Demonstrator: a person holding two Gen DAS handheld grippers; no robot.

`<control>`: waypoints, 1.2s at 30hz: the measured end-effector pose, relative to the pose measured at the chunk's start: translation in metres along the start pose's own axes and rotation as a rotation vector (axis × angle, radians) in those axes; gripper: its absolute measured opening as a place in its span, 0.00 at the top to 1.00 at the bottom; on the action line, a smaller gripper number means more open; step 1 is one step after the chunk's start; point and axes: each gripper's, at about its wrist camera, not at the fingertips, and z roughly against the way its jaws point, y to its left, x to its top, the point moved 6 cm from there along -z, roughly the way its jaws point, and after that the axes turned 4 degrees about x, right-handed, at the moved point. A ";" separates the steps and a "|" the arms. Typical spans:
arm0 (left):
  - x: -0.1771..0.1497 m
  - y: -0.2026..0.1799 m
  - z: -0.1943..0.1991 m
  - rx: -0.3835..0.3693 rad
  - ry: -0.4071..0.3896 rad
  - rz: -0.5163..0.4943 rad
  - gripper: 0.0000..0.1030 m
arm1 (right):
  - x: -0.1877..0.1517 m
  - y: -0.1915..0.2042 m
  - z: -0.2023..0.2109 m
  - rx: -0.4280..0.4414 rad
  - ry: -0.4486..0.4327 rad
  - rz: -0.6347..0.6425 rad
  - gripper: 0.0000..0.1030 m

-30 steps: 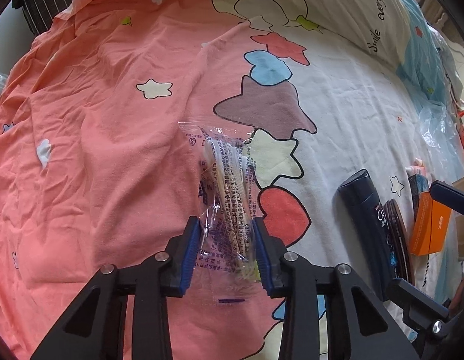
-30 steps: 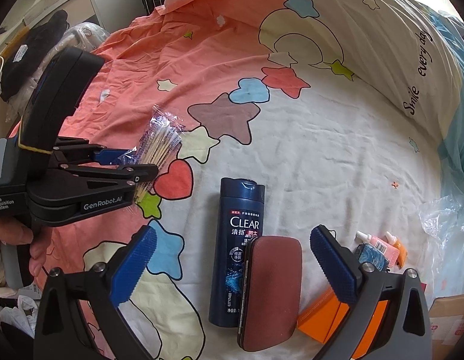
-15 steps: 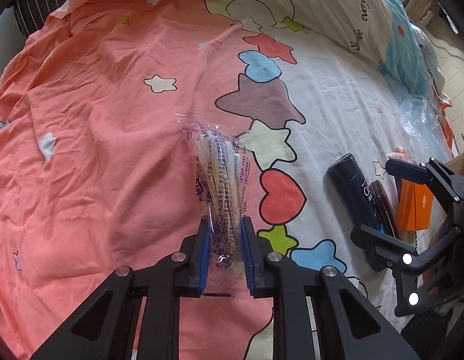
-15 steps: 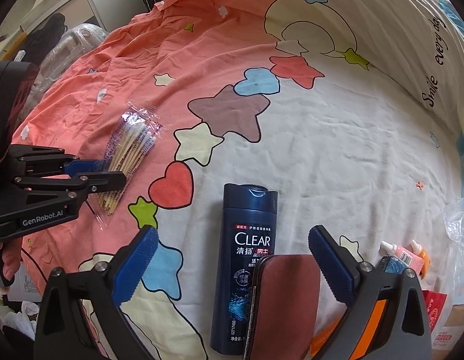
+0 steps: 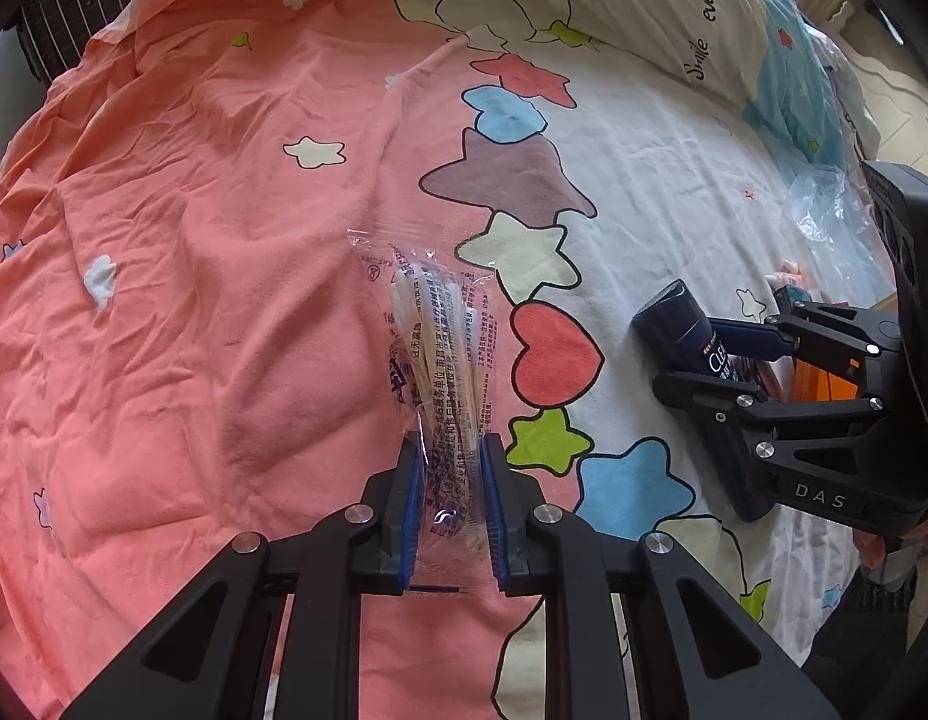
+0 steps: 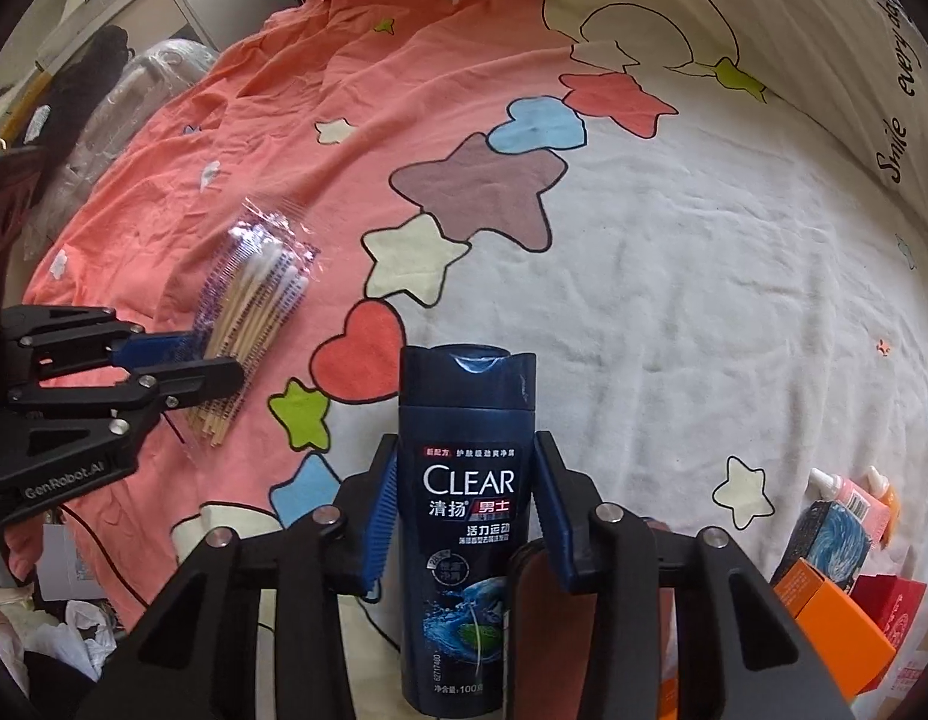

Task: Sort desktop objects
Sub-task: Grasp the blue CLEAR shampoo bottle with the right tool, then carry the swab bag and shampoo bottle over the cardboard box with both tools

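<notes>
My left gripper (image 5: 449, 462) is shut on a clear bag of cotton swabs (image 5: 438, 348) that lies on the pink part of the bedsheet; it also shows in the right wrist view (image 6: 254, 300). My right gripper (image 6: 464, 468) has its blue pads on both sides of a dark blue CLEAR shampoo bottle (image 6: 467, 510) lying on the white part; the pads look closed on it. The bottle's cap end shows in the left wrist view (image 5: 674, 324) between the right gripper's fingers.
A dark red flat case (image 6: 554, 630) lies right of the bottle. An orange box (image 6: 836, 618), a blue box (image 6: 824, 546) and small tubes (image 6: 848, 492) lie at the right. A crumpled clear bag (image 5: 824, 210) lies farther off. Clutter lies beyond the bed's left edge.
My left gripper closed on the swab bag. My right gripper moved forward over the shampoo bottle and narrowed from wide open until its pads met the bottle's sides.
</notes>
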 end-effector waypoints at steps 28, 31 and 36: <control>-0.022 -0.083 0.106 -0.074 -0.086 -0.190 0.82 | -0.044 0.032 0.133 -0.077 -0.137 -0.061 0.62; -0.031 -0.099 0.116 -0.080 -0.092 -0.221 0.82 | -0.054 0.032 0.144 -0.087 -0.159 -0.082 0.62; -0.044 -0.125 0.132 -0.084 -0.104 -0.269 0.82 | -0.072 0.027 0.166 -0.115 -0.178 -0.097 0.62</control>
